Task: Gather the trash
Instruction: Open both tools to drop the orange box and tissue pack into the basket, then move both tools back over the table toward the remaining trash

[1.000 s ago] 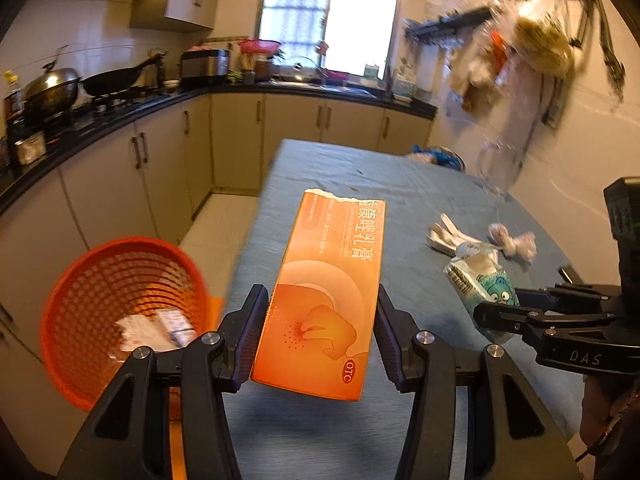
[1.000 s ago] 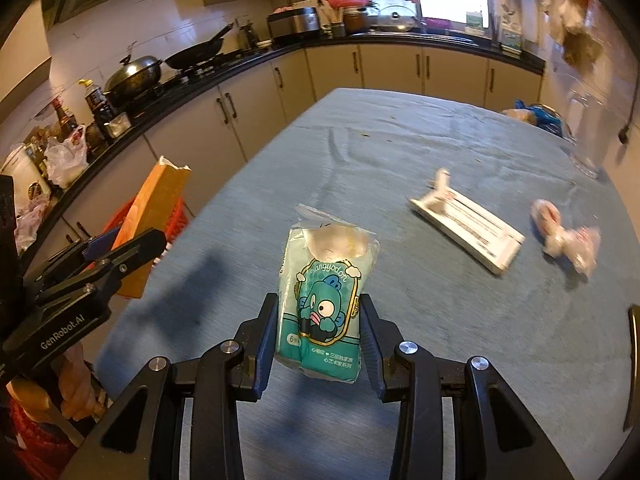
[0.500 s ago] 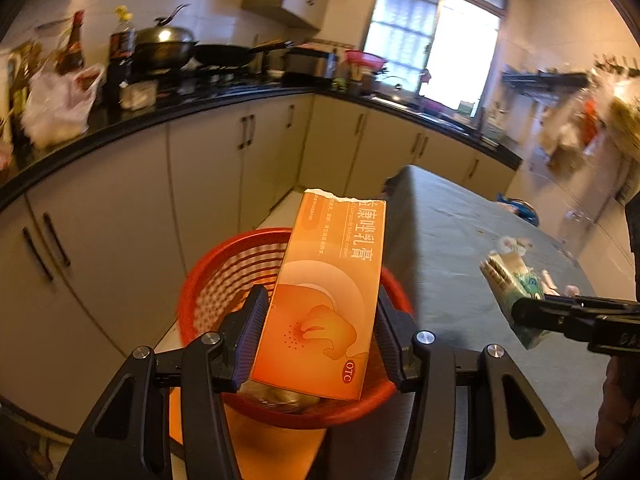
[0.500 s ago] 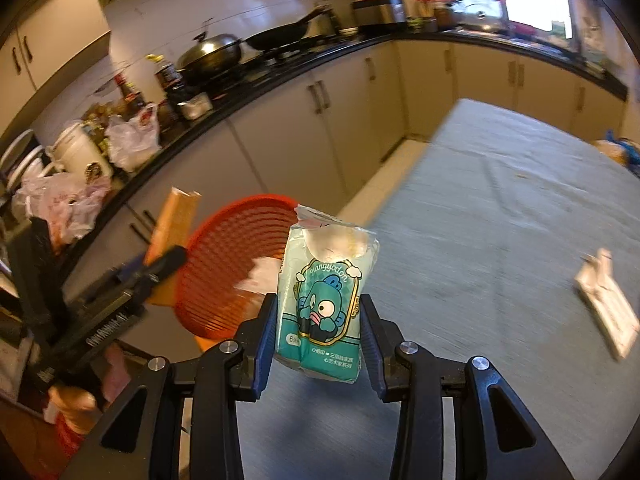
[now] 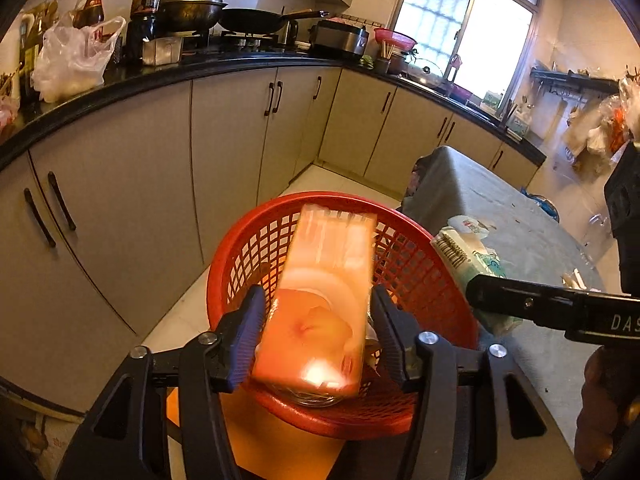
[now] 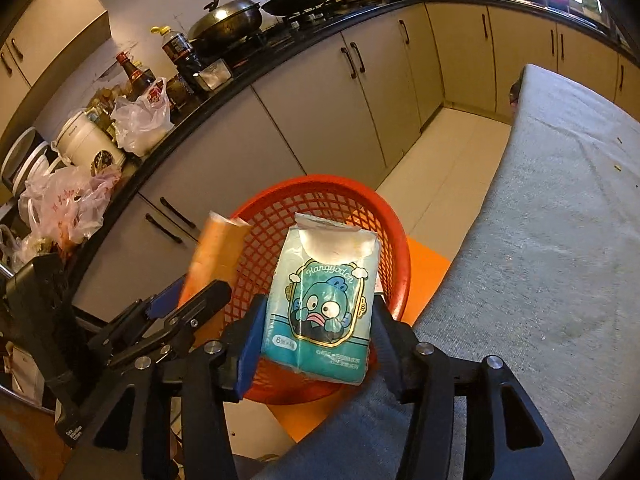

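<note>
An orange medicine box (image 5: 320, 280) hangs blurred between the pads of my left gripper (image 5: 316, 300). Its jaws are opening, a gap shows on each side, and the box is slipping down. Right below it stands the red mesh basket (image 5: 240, 248). In the right wrist view a teal tissue pack (image 6: 324, 292) sits tilted between the widening jaws of my right gripper (image 6: 319, 304), whose pads stand off it. It hangs over the basket (image 6: 392, 240). The box (image 6: 218, 248) shows at the left there, and the pack (image 5: 468, 252) at the right in the left wrist view.
The basket rests on an orange stool (image 6: 424, 272) between the beige cabinets (image 5: 140, 200) and the cloth-covered table (image 6: 560, 220). The black counter (image 6: 240, 92) carries pots, bottles and plastic bags. A person's jeans-clad leg (image 6: 360, 432) shows under my right gripper.
Both grippers have swung from over the table to above the red basket. Their jaws have spread, the orange box has blurred and dropped lower, and the tissue pack has tilted and sagged.
</note>
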Available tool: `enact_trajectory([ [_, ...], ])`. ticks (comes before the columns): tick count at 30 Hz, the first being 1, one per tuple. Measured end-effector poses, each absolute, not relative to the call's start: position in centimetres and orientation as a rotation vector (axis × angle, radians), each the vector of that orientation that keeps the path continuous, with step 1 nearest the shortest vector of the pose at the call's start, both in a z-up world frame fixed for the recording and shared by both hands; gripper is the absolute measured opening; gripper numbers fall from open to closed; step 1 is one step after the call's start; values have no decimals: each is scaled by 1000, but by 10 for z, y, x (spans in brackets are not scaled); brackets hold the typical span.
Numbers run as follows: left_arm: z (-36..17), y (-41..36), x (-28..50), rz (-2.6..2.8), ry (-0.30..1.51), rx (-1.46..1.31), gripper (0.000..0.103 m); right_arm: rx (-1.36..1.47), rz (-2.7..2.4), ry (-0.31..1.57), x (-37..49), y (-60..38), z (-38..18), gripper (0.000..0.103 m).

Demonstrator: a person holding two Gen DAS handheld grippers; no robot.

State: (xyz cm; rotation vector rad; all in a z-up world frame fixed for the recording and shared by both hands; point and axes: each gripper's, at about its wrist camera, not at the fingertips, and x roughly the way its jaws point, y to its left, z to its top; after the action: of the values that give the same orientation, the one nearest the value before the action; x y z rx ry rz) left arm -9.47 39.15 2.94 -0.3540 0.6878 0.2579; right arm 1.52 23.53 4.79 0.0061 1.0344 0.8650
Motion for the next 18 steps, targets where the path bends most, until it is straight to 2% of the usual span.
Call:
enact_trajectory([
  [7, 41, 380, -93, 241, 672, -343, 59, 71, 855, 998, 21, 198, 64, 57],
  [18, 67, 313, -79, 121, 671, -263, 59, 195, 691, 890, 35, 44, 94, 57],
])
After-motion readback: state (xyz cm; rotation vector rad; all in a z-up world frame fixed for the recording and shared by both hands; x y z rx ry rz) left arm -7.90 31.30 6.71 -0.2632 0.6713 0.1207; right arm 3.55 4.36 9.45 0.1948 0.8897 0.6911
